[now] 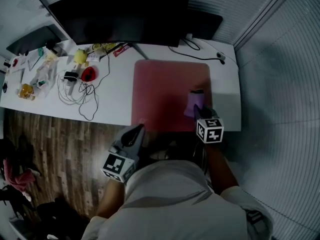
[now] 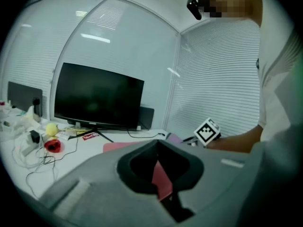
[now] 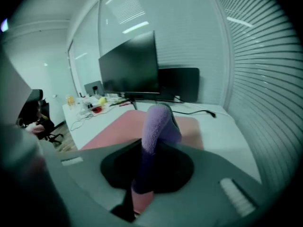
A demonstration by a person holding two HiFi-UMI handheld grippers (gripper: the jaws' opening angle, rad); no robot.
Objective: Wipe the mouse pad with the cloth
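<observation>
Seen from the head view, a white table (image 1: 116, 101) carries a dark monitor (image 1: 120, 14) at the back, a tangle of cables (image 1: 82, 91) and small clutter at the left, and a red mouse pad (image 1: 165, 89) in front of the monitor. The right claw (image 1: 199, 111) is closed on a purple cloth (image 1: 194, 102), which rests on the right part of the mouse pad, near its right edge. In the right gripper view the cloth (image 3: 158, 126) stands up between the jaws, pinched at its lower end, with the mouse pad (image 3: 118, 129) beneath it. The left claw (image 1: 137, 130) sits at the near left corner of the mouse pad, its jaws drawn narrow. In the left gripper view, the pad's red surface shows through the slit of the left claw (image 2: 161, 176); whether the jaws pinch it cannot be told.
</observation>
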